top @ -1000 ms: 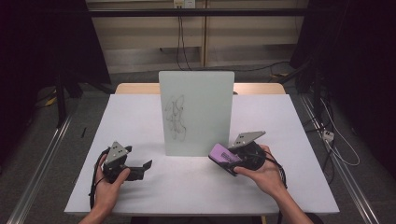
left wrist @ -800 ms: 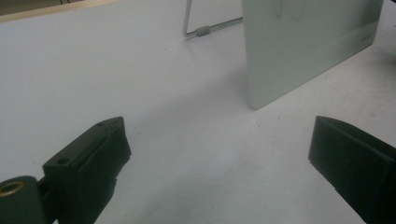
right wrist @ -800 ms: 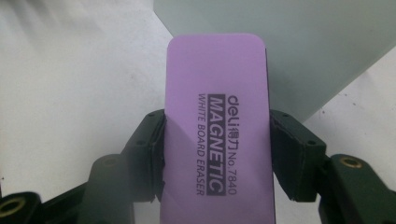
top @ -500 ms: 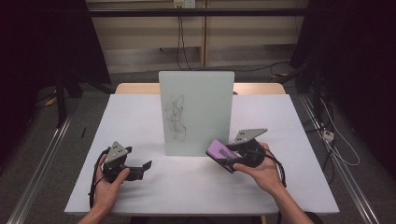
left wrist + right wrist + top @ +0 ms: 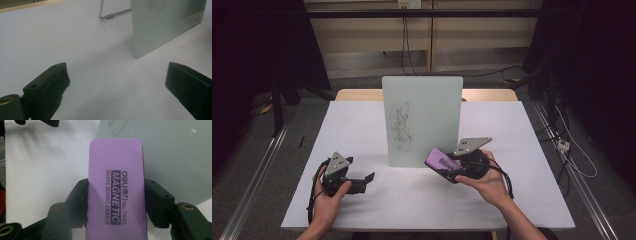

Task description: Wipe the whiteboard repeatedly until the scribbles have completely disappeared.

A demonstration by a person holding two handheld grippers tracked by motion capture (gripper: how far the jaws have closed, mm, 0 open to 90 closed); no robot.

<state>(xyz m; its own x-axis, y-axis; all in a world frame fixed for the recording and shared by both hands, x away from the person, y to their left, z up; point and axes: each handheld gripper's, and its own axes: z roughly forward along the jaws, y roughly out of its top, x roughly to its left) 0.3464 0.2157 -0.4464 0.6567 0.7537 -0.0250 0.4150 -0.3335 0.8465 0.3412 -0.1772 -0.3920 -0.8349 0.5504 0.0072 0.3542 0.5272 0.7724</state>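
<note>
Right claw (image 5: pixel 443 166) shifted slightly, pinching flat purple rounded eraser (image 5: pixel 116 187); left claw (image 5: pixel 368 178) spread; smooth whiteboard (image 5: pixel 422 120) upright.

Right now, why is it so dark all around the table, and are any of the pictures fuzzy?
In the high view the light falls on the white table and the whiteboard, while the room beside it sits in near-black shadow. In the right gripper view the purple eraser is sharp enough to read its print. In the left gripper view the close jaws look soft and a faint shadow lies beside the board.
</note>
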